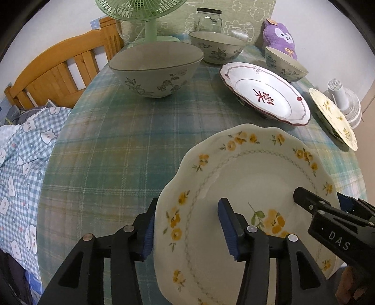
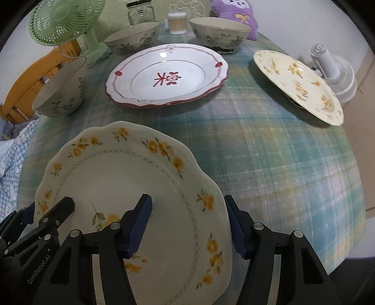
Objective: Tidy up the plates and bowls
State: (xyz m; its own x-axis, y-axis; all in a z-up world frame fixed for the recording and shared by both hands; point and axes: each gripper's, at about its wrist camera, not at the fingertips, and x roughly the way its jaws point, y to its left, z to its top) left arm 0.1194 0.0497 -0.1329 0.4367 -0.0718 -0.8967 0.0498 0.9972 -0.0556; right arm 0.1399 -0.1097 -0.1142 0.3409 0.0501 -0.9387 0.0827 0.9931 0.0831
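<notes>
A scalloped yellow-flower plate (image 1: pixel 246 169) (image 2: pixel 117 173) lies near the front of the plaid tablecloth (image 1: pixel 112 145). My left gripper (image 1: pixel 188 204) (image 2: pixel 46 207) straddles its left rim. The outer pad sits against the edge, the inner finger rests in the well, and it looks shut on the rim. My right gripper (image 2: pixel 187 199) (image 1: pixel 320 196) straddles the right rim with its jaws apart and one finger just outside the edge. Further back stands a red-patterned plate (image 2: pixel 168 75), stacked on a similar one. A second yellow-flower plate (image 2: pixel 297 79) sits tilted at the right. Three floral bowls (image 1: pixel 157 68) (image 1: pixel 215 47) (image 1: pixel 286 63) stand behind.
Along the back stand a green fan (image 1: pixel 140 9), a glass jar (image 1: pixel 209 20), a cotton-swab tub (image 2: pixel 178 23) and a purple plush (image 1: pixel 279 35). A white fan (image 2: pixel 332 70) is off the table's right edge. A wooden headboard (image 1: pixel 58 70) and checked bedding (image 1: pixel 18 164) lie left.
</notes>
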